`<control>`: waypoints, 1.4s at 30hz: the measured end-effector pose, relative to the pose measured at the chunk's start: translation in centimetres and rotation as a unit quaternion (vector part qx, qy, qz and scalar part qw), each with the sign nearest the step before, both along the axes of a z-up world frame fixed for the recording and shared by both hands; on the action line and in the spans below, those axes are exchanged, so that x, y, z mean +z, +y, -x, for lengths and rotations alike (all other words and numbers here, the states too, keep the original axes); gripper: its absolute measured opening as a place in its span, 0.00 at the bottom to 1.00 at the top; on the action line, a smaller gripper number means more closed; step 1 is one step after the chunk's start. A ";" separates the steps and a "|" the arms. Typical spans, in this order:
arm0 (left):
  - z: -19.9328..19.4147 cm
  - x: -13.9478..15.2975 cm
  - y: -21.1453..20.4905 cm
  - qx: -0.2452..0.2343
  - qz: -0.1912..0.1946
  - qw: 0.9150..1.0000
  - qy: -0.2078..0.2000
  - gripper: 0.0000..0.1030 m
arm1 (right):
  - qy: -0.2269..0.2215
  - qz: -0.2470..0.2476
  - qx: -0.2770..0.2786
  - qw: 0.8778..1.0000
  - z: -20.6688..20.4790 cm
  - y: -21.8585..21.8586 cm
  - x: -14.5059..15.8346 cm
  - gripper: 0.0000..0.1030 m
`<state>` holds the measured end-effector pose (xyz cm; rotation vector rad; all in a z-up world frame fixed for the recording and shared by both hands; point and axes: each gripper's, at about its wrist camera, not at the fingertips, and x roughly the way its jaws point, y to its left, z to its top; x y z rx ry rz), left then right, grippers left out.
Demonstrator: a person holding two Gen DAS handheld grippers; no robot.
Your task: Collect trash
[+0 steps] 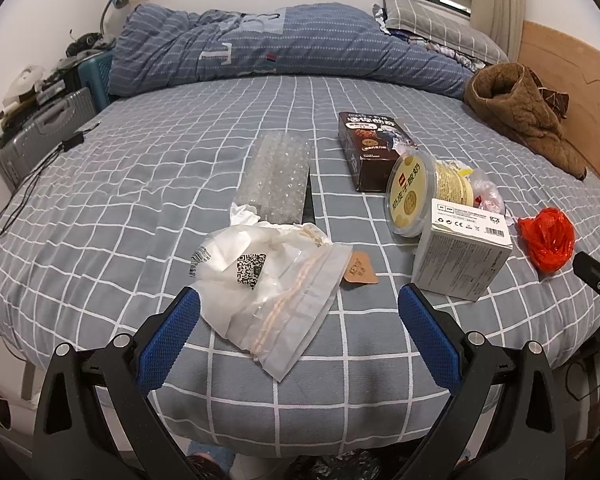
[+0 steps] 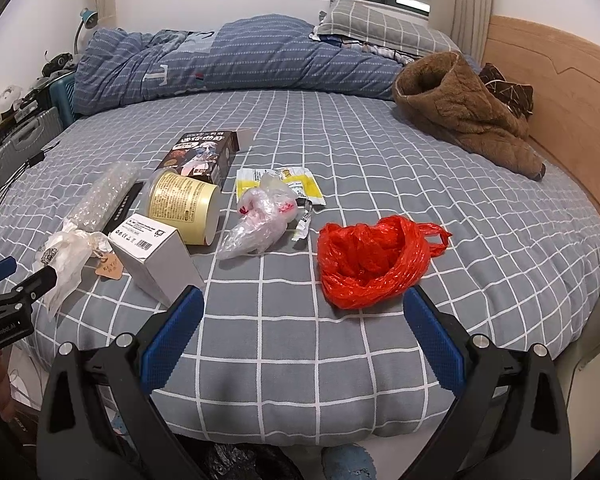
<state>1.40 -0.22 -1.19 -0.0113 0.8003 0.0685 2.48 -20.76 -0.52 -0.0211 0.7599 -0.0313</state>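
Observation:
Trash lies on the grey checked bed point(image 1: 140, 200). My left gripper point(image 1: 298, 300) is open and empty, its left fingertip beside a clear zip bag with white wrapping point(image 1: 268, 280). Beyond lie bubble wrap point(image 1: 276, 176), a brown tag point(image 1: 360, 270), a white box point(image 1: 460, 256), a yellow tub point(image 1: 412, 196) and a dark box point(image 1: 370, 148). My right gripper point(image 2: 304, 308) is open and empty, its right fingertip just below a red plastic bag point(image 2: 374, 260). A crumpled clear bag point(image 2: 260, 220), a yellow wrapper point(image 2: 280, 184), the white box point(image 2: 156, 252) and tub point(image 2: 184, 204) lie further in.
A blue duvet point(image 1: 280, 48) and pillow point(image 2: 380, 24) lie at the back, a brown fleece garment point(image 2: 468, 112) by the wooden headboard point(image 2: 560, 92). A suitcase point(image 1: 40, 136) with clutter stands left of the bed; a black cable point(image 1: 28, 188) runs across the left edge.

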 end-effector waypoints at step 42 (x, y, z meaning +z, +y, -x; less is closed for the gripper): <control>0.1 0.6 0.2 0.004 -0.001 1.000 0.002 0.94 | -0.006 0.000 -0.003 1.000 -0.1 -0.4 0.5 0.93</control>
